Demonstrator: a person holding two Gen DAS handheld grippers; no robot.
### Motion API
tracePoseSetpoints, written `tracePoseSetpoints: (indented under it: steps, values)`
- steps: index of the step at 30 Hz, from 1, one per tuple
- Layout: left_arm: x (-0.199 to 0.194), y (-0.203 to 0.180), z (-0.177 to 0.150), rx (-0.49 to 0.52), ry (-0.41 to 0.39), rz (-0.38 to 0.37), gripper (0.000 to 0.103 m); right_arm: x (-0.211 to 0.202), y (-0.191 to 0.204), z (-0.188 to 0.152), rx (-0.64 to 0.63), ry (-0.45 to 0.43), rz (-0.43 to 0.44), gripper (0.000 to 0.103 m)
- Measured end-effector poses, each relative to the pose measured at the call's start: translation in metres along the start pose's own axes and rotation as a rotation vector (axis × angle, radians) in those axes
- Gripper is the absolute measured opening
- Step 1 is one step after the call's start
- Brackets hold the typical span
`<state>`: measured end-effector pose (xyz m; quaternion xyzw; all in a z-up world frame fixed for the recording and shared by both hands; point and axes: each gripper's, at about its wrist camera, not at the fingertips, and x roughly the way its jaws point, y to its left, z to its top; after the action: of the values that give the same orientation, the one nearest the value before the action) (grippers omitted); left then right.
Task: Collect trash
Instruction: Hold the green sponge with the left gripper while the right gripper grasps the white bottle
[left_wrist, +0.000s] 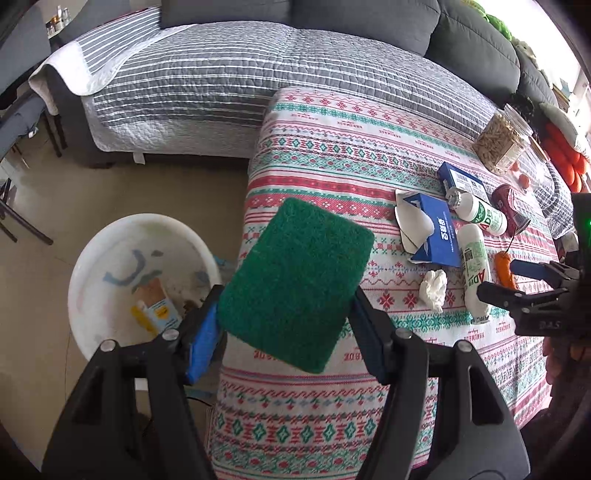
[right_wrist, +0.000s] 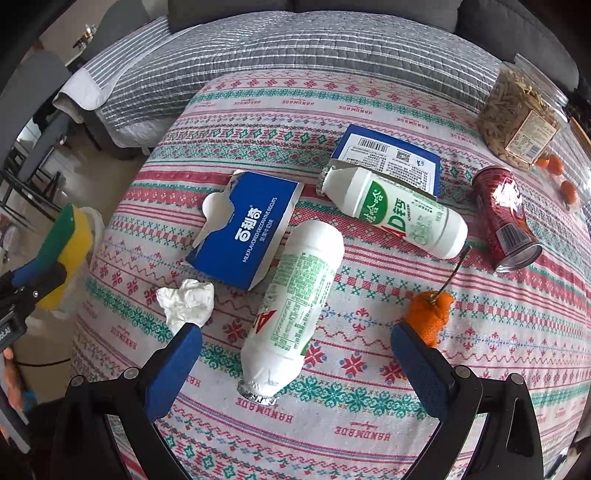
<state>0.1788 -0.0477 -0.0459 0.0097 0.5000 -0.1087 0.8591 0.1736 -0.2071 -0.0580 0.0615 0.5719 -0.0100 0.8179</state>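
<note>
My left gripper (left_wrist: 286, 299) is shut on a green scouring sponge (left_wrist: 295, 280), held above the table's left edge, beside a white bin (left_wrist: 92, 258) on the floor. The right wrist view shows the sponge (right_wrist: 70, 240) with its yellow underside. My right gripper (right_wrist: 294, 332) is open over a white bottle (right_wrist: 295, 295) lying on the patterned tablecloth (right_wrist: 332, 424), a finger on either side of it and no contact. Around it lie a crumpled tissue (right_wrist: 188, 301), a torn blue biscuit box (right_wrist: 251, 229), a second white bottle (right_wrist: 399, 210), a red can (right_wrist: 506, 218) and orange peel (right_wrist: 430, 314).
The bin holds some packaging (left_wrist: 155, 310). A flat blue box (right_wrist: 388, 155), a jar of seeds (right_wrist: 517, 110) and small oranges (right_wrist: 550, 162) sit at the table's far right. A sofa with a striped quilt (left_wrist: 203, 85) runs behind the table. Chair legs (left_wrist: 22, 221) stand at the left.
</note>
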Motion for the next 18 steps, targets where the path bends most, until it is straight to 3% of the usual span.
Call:
tracePoseSetpoints:
  steps: [2, 4, 7, 11, 18]
  values:
    - [-0.004, 0.003, -0.003, -0.007, -0.003, -0.003, 0.067, 0.003, 0.0, 0.0, 0.02, 0.012, 0.019, 0.101]
    - [-0.006, 0.005, -0.005, -0.009, -0.005, -0.003, 0.067, 0.007, 0.0, 0.0, 0.027, 0.027, 0.031, 0.091]
    - [-0.007, 0.007, -0.007, -0.013, -0.006, -0.003, 0.067, 0.013, 0.001, -0.001, 0.021, 0.056, 0.024, 0.074]
    - [-0.007, 0.006, -0.008, -0.012, -0.005, -0.002, 0.067, 0.02, 0.0, -0.005, 0.013, 0.085, 0.011, 0.041]
    - [-0.01, 0.007, -0.009, -0.019, -0.015, -0.006, 0.067, 0.015, 0.004, -0.004, -0.025, 0.065, -0.029, 0.039]
